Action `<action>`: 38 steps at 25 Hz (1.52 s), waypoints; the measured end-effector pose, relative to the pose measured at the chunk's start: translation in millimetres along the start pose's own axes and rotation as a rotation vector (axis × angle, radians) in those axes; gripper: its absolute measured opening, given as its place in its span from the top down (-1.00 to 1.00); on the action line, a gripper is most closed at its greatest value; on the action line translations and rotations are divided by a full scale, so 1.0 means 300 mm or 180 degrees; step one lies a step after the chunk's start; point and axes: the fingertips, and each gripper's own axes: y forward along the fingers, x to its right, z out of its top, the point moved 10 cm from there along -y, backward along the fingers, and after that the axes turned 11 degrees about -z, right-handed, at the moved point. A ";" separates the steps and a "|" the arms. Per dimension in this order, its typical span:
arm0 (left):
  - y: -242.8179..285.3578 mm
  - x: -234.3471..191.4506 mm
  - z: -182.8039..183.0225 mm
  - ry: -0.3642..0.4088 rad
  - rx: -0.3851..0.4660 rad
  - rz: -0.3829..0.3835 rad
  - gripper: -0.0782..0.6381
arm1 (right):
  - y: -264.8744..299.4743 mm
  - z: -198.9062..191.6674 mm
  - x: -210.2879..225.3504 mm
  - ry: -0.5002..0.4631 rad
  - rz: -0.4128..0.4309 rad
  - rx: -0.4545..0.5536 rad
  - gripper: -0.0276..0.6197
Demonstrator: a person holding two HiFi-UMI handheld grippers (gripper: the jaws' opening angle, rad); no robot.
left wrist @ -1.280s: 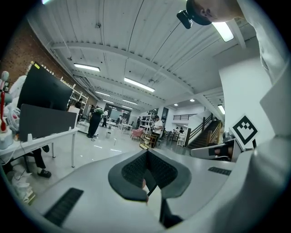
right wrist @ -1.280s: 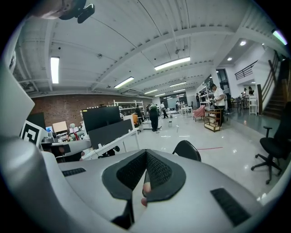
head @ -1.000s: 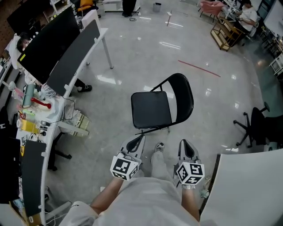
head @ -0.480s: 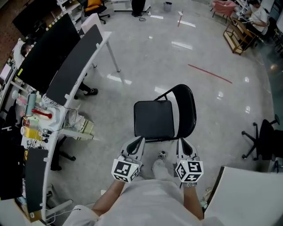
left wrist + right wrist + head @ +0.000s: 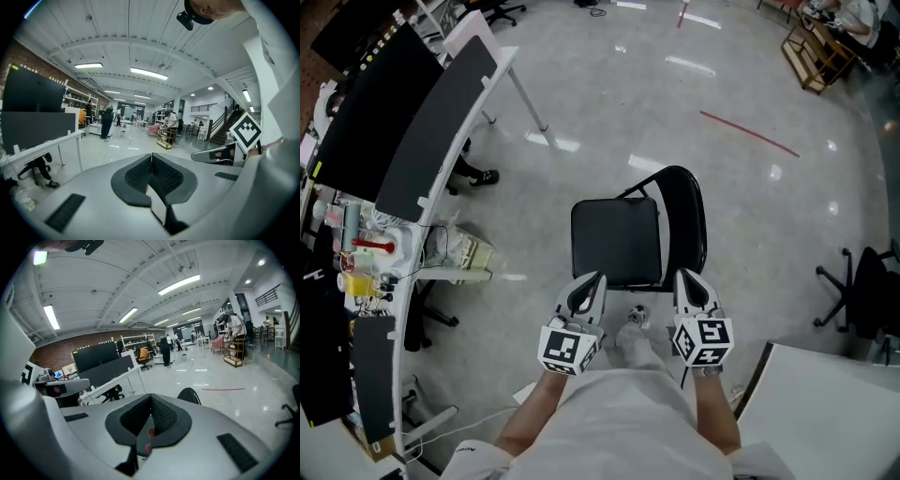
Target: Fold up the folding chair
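Jaws of the left gripper (image 5: 151,159) are recorded as pressed together, ribbed pads meeting along one seam, with nothing lodged between them. The right gripper (image 5: 151,400) is noted the same way: closed pad to pad and empty.

Both are carried side by side ahead of the body and tipped a little below level. Their tips are aimed at the near edge of the seat (image 5: 616,242). Contact with that edge cannot be confirmed from the head view. No part of the chair is seen at either pair of jaws, so both are judged to be apart from it.

The closed jaws are read as a carrying posture for the approach. It is judged that they must be parted before any rail or edge can be gripped. One gripper set toward each front corner would suit tipping the seat up toward the backrest (image 5: 686,220).

The folding chair (image 5: 661,225) is found fully unfolded on the floor (image 5: 750,216), directly ahead of the person. Its seat lies flat and its backrest stands upright on the far side. Folding is judged not yet begun.

Counts:
- grippers, two
- marker cubes, two, one per gripper (image 5: 567,349) and (image 5: 705,339)
- folding chair, one, with one seat and one backrest
- shoe (image 5: 636,317) visible between the grippers, one
- long desk (image 5: 441,122) at left, one
- office chair (image 5: 862,291) at right, one
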 end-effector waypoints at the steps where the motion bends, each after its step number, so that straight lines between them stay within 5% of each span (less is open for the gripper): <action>1: 0.018 -0.001 -0.008 -0.0017 -0.0032 -0.0008 0.75 | 0.013 -0.007 0.015 0.0000 -0.0022 -0.0037 0.90; 10: 0.232 -0.075 -0.144 -0.0201 -0.0286 -0.0271 0.75 | 0.190 -0.101 0.131 0.0055 -0.0303 -0.0311 0.90; 20: 0.477 -0.160 -0.284 -0.0102 -0.0409 -0.0776 0.75 | 0.358 -0.239 0.230 0.0122 -0.0742 -0.0475 0.90; 23: 0.527 -0.187 -0.322 -0.0098 -0.0447 -0.0858 0.75 | 0.408 -0.269 0.277 0.0063 -0.0795 -0.0559 0.71; 29: 0.598 -0.243 -0.424 -0.0127 -0.0439 -0.0884 0.74 | 0.525 -0.326 0.367 -0.0080 -0.1038 -0.0647 0.23; 38: 0.606 -0.295 -0.586 -0.0176 -0.0482 -0.0661 0.75 | 0.608 -0.452 0.424 -0.0075 -0.0921 -0.0933 0.21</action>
